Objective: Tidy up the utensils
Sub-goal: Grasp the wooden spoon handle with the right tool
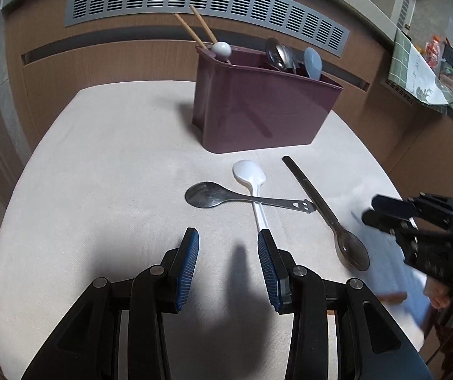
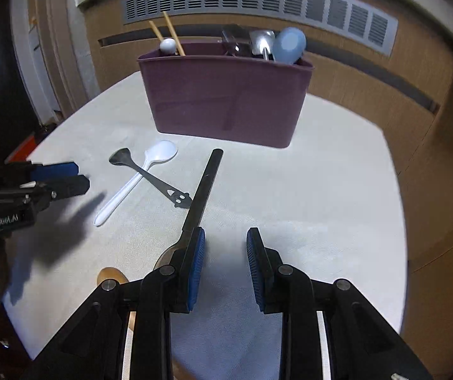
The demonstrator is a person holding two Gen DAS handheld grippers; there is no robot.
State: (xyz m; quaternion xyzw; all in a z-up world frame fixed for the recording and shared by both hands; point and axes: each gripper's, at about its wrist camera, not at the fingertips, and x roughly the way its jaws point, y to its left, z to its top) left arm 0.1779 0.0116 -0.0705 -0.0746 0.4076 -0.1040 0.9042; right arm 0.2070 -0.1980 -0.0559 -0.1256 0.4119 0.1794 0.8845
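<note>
Where fingers (image 2: pixel 194 262) block, dark spoon (image 2: pixel 202 186) vanishes.

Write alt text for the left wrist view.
Open left tongs hover over a cloth-covered table, just short of a white plastic spoon crossed by a metal spoon. A dark spoon lies to their right, and a maroon utensil holder stands behind with chopsticks and spoons inside. The right tongs enter at the right edge.
</note>
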